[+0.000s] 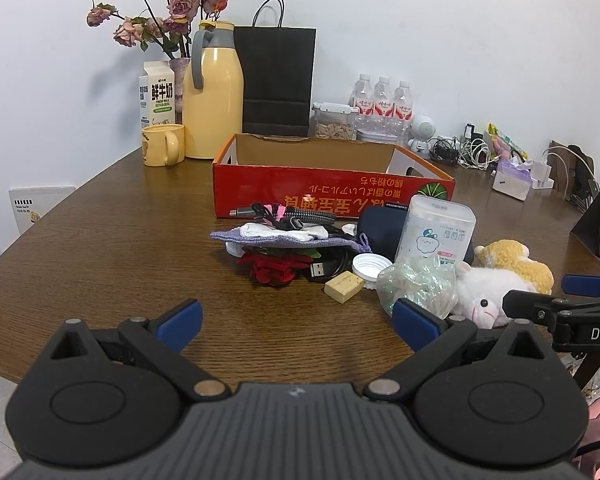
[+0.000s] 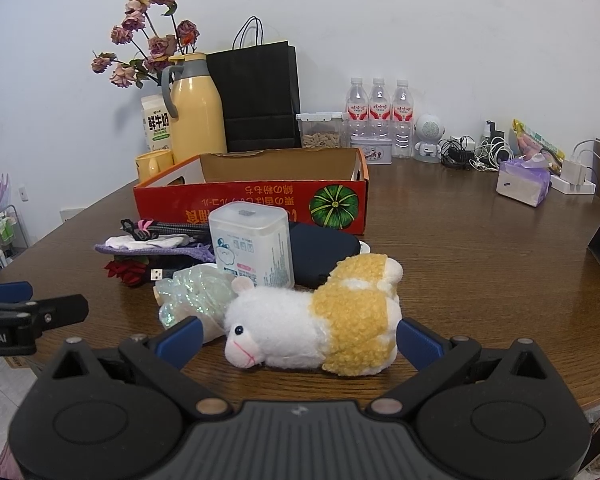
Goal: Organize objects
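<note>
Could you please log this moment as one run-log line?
left gripper: open, empty | right gripper: open, straddling plush sheep | red box: behind

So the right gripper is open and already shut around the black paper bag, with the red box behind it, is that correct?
Not quite. The right gripper is open, but what lies between its fingers is the plush sheep, not the black paper bag, which stands far back by the wall. The red box is indeed behind the sheep. The right wrist view shows this.
</note>
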`<state>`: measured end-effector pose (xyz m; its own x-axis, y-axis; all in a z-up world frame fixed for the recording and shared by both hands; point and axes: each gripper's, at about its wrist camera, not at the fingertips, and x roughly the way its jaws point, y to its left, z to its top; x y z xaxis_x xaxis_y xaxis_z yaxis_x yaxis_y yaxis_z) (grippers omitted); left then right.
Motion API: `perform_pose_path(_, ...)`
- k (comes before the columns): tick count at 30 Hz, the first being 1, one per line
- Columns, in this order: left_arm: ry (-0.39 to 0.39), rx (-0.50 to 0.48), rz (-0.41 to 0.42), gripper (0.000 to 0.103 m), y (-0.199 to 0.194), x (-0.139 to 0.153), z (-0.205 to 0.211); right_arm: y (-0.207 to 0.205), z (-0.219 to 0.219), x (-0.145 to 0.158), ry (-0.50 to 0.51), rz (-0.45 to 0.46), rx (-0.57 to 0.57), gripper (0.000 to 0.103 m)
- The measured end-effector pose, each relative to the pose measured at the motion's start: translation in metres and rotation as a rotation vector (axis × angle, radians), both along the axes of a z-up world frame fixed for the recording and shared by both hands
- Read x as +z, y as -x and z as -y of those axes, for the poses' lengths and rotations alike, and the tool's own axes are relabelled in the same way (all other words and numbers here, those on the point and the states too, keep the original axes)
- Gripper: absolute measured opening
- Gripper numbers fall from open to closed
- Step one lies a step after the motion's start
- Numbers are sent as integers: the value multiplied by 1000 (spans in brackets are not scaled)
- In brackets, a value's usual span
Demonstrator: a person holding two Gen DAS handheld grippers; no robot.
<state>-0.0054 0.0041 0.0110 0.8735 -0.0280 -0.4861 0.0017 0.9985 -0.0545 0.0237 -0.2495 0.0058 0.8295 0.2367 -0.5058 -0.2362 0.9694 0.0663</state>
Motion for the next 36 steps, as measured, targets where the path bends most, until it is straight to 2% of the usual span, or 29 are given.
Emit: perform_pose_path(36,5,-1,-1,103,-1,-4,0,0,2,2,-1,2,-5,103)
